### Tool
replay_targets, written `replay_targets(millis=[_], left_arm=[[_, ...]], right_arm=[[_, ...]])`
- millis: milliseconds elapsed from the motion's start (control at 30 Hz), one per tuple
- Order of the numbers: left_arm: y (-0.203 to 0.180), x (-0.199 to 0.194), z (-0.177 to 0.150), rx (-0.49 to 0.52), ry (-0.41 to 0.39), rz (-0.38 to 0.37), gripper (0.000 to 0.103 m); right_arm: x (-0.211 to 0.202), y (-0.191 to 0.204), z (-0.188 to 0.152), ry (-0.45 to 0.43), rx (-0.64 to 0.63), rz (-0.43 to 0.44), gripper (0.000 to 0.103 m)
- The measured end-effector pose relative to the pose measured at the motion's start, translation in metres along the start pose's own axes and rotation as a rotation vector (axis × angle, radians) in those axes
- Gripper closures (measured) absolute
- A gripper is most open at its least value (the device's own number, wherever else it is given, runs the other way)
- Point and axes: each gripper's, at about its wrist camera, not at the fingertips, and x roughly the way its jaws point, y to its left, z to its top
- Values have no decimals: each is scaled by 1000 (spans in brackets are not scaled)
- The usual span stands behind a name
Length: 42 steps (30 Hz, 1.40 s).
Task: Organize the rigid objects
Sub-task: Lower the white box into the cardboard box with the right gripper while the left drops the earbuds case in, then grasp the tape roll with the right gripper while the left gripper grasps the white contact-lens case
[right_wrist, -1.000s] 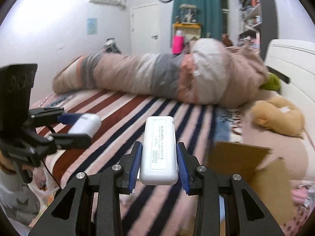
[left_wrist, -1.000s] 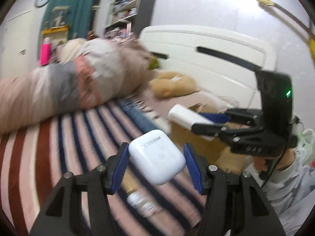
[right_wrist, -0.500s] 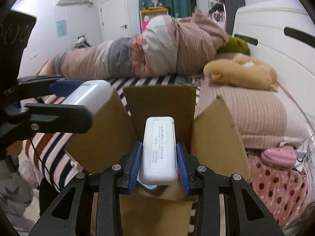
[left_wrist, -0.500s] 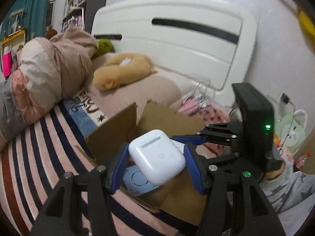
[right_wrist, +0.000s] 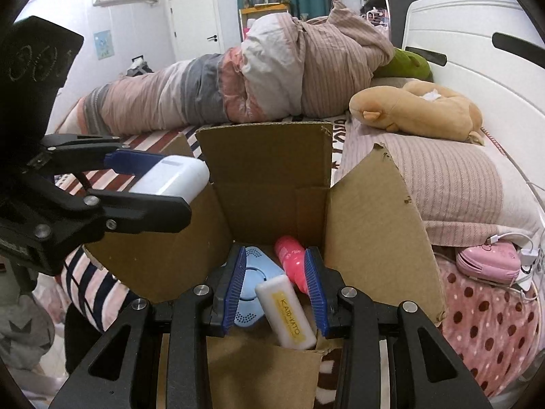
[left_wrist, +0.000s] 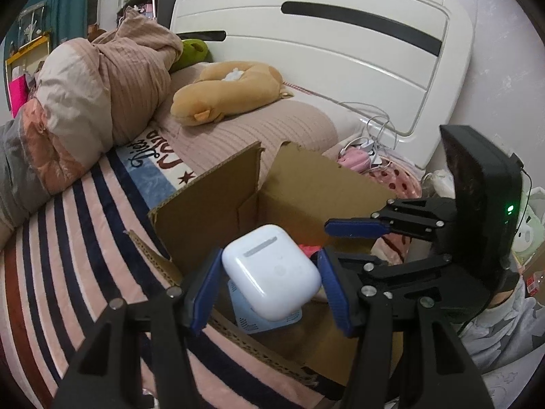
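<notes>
An open cardboard box [right_wrist: 371, 218] stands on the striped bed. My left gripper [left_wrist: 270, 288] is shut on a white earbud case [left_wrist: 270, 274] and holds it above the box's near edge; the case also shows in the right wrist view [right_wrist: 170, 179]. My right gripper [right_wrist: 276, 288] is open above the box. Below it a white bar with a yellow label [right_wrist: 286, 310] lies loose in the box, beside a light blue round device [right_wrist: 252, 283] and a pink bottle [right_wrist: 291, 259]. The right gripper also shows in the left wrist view [left_wrist: 354, 238].
A rolled quilt [right_wrist: 238, 78] lies along the far side of the bed. A tan plush toy [right_wrist: 419, 109] rests on a pillow by the white headboard [left_wrist: 340, 44]. A pink pouch with white cables [right_wrist: 487, 262] lies right of the box.
Both grippers moved from over the striped bedspread to above the box. My right gripper opened and the white bar dropped into the box. The left still holds the earbud case.
</notes>
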Motion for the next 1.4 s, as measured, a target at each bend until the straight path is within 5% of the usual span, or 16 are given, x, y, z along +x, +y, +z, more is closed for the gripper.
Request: replay_targets(millis=[533,867,1200,1400], left_arm=[[21,-46,-12,-62,-107,-3,45],[102,-110,-81,-213,-161,172,44],[164,-103,-173,-327,-73,231,44],[184,-86,-214,-393,-29,203,44]], right_arm=[[-5,16,10,-4,-27,5,71],[-37,93,37,-143,-87,196,71],[38,206,6,30,-204,354,60],[106,229,-43,154,-224,260,53]])
